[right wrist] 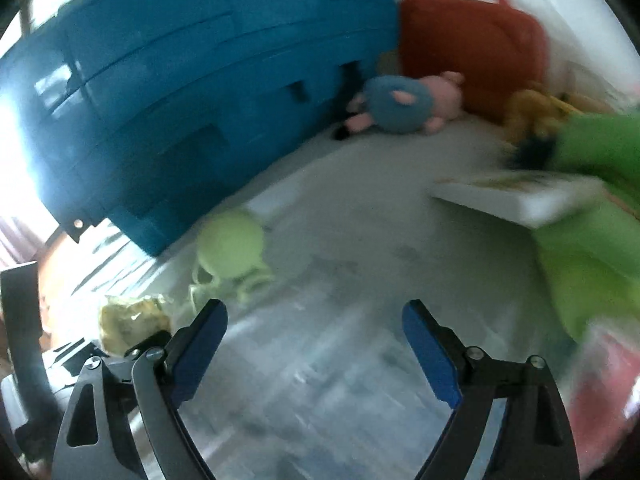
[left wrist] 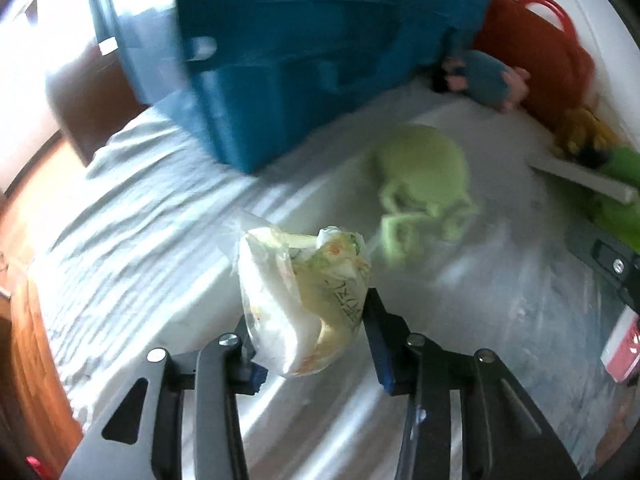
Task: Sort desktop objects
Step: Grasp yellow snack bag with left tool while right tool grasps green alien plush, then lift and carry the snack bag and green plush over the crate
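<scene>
My left gripper (left wrist: 310, 320) is shut on a crinkly plastic snack packet (left wrist: 300, 300), white and yellow-green, and holds it above the white table. The packet also shows in the right wrist view (right wrist: 132, 322) at the lower left, held by the left gripper. A light green plush toy (left wrist: 420, 184) lies on the table beyond it, also in the right wrist view (right wrist: 230, 252). My right gripper (right wrist: 314, 316) is open and empty above the table, with the green plush to its left.
A large blue plastic bin (left wrist: 320, 52) (right wrist: 192, 100) stands at the back. A blue-and-pink plush (right wrist: 404, 106), a red bag (right wrist: 472, 40), a yellow plush (right wrist: 532, 112), a white book (right wrist: 520, 196) and green cloth (right wrist: 600, 208) lie to the right. A wooden floor (left wrist: 28, 320) lies past the table's left edge.
</scene>
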Demonstrator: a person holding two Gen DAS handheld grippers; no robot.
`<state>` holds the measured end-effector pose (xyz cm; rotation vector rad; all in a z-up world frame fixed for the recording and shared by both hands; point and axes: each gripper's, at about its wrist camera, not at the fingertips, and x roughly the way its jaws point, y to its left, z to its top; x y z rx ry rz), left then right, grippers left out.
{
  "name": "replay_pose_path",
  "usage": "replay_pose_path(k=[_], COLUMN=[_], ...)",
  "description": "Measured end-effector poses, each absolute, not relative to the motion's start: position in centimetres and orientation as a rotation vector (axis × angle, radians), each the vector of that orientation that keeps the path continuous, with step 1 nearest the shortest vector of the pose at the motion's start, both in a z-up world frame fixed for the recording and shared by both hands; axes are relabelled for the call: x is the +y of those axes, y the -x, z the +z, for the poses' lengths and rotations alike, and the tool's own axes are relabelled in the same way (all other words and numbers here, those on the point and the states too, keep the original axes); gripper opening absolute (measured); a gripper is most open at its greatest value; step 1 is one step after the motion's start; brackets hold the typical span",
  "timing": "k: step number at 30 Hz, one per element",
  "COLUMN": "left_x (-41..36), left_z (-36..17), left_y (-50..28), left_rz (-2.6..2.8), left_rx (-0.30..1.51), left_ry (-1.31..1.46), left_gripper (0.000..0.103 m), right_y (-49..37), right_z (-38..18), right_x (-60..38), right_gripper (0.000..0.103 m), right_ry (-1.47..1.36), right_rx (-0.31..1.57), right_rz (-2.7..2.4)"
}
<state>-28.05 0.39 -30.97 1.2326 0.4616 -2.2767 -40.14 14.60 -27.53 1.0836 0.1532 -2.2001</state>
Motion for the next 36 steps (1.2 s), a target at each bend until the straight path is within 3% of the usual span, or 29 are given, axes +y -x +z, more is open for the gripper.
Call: replay_pose_path(k=[7,11,19,21,22,23,24,25,36], left_x=[-2.0,-2.2,-2.4,-2.3,-2.2,-2.0,-1.9,-1.7,-0.2], left_z=[-31.2,-31.4,-31.6,-31.7,-31.6,-31.5,-31.4,-31.4,-28.9], left_y=[27.6,27.7,27.8,27.9,28.0,28.1,28.2,28.2,26.2], left_rz=[-2.220,-2.205,-2.220,-2.233,-2.238,-2.243,-2.247,-2.248,-2.271], left_rx=[0.491,0.502,0.518,0.518,0.515,0.503,0.502,0.502,0.469], left_ry=[-1.188,-1.182,-1.152,-1.153,-1.158,-1.166,-1.174,-1.185,-1.128], left_gripper=[0.041,0.044,0.045,0.040,0.038,0.033,0.021,0.016,0.016], right_y=[41.9,42.1,42.3,42.0,41.7,41.6,41.7,41.6,39.1], right_z=[-29.3,-30.5,-33.0,-33.3,-33.2,-33.0,-32.8,-32.6,-30.0], right_x=[8.6,6.1,3.8,3.6,3.5,3.8,4.1,4.3,8.2], right_gripper=[0.090,0.099,0.098,0.085,0.064,0.059,0.059,0.059,0.059], right_ry=[-1.077,-1.074,-1.086,-1.067,-1.050,-1.049,-1.053,-1.052,-1.000], right_rx=[0.219,0.271,0.318,0.357,0.393,0.375,0.352,0.346,0.302], right_rz=[-2.118,-2.091,-2.039,-2.056,-2.073,-2.067,-2.062,-2.065,-2.086])
